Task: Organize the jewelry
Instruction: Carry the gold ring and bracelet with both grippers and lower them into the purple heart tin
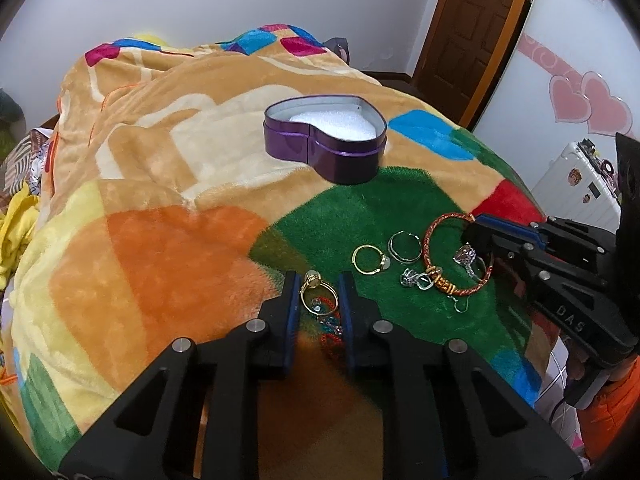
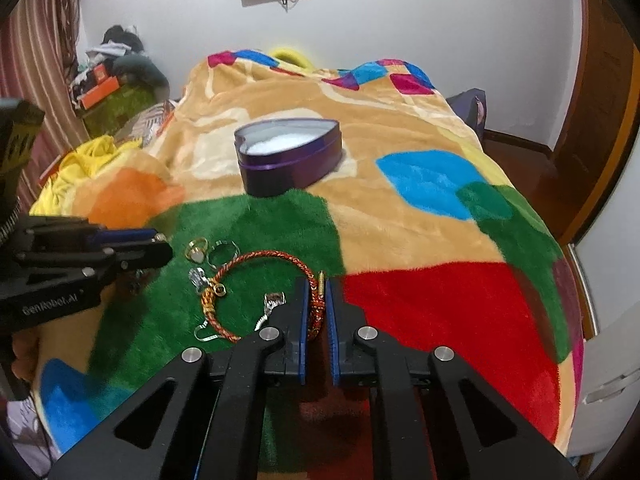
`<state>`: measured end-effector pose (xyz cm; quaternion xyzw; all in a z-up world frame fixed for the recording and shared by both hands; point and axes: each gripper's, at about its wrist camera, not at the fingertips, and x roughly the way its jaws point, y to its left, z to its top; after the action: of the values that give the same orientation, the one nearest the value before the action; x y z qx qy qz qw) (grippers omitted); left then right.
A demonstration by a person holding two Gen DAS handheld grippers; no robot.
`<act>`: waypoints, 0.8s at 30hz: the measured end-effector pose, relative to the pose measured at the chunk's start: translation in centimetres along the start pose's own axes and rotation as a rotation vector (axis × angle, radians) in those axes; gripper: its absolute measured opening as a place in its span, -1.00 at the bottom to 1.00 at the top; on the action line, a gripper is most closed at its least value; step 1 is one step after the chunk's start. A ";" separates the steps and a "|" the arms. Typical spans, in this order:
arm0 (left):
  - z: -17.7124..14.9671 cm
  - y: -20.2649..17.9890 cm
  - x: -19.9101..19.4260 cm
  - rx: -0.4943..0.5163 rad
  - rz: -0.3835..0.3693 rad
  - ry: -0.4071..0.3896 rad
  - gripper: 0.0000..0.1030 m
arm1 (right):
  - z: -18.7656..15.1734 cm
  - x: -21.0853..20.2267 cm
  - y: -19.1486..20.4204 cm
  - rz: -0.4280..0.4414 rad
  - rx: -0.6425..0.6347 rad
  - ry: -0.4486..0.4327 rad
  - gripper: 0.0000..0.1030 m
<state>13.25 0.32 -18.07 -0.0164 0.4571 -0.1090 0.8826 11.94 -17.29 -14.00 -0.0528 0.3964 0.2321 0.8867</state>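
Note:
A purple heart-shaped tin with a white lining stands open on the blanket, also in the right wrist view. Jewelry lies on the green patch: a gold ring, a silver ring, a stone ring and small silver charms. My left gripper straddles a gold ring with a beaded piece between the fingers, not clamped. My right gripper is closed on the red braided bracelet, which still rests on the blanket.
The bed is covered by a plush multicoloured blanket. A wooden door and a white suitcase stand to the right. Clothes and boxes are piled beside the bed at the left.

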 end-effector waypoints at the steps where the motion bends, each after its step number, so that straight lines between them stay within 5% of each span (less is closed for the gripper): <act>1: 0.1 0.0 -0.3 -0.002 -0.002 -0.007 -0.64 | 0.1 -0.2 0.0 0.004 0.001 -0.010 -0.85; 24: 6.0 0.1 -5.3 0.011 -0.005 -0.229 -0.64 | 5.3 -2.0 1.3 0.025 -0.016 -0.178 -0.86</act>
<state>15.19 1.14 -10.35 -0.0252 0.3526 -0.1112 0.9288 13.81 -15.37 -8.81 -0.0340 0.3148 0.2501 0.9150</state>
